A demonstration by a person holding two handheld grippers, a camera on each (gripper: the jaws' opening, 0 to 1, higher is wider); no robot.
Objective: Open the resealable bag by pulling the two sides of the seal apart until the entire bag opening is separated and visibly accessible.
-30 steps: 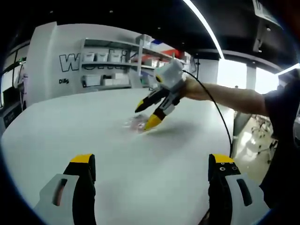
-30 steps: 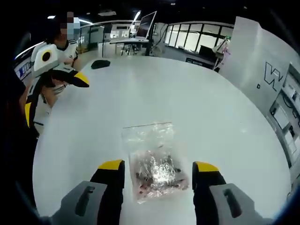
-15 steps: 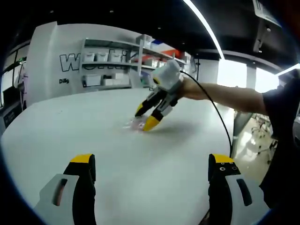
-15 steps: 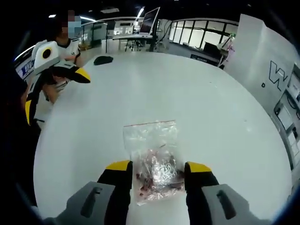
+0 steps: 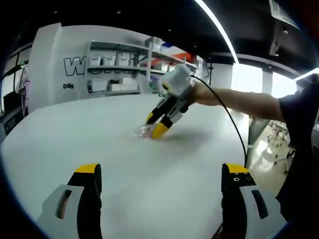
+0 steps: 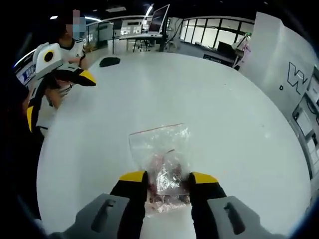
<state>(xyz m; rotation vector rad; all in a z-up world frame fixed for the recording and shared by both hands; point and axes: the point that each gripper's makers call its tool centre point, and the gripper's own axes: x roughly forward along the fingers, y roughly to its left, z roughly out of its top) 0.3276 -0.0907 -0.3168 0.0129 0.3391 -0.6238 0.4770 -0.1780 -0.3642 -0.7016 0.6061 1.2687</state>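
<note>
Right tool (image 6: 166, 178) jaws have narrowed since a second ago, now pinching the lower part of the resealable bag (image 6: 160, 152), which lies flat mid-bench (image 6: 224, 114); red-lined seal at far edge. Left tool (image 5: 161, 172) jaws wide apart, well short of bag. Wall (image 5: 45, 64) past bench reads "W…", smaller text illegible.

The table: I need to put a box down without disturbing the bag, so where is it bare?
The white table is bare nearly everywhere: the wide stretch beyond the bag toward the far edge, and the side toward the wall. The one crowded spot is the near edge, where the right gripper pinches the bag. A dark object sits at the far left rim, near the left gripper.
</note>
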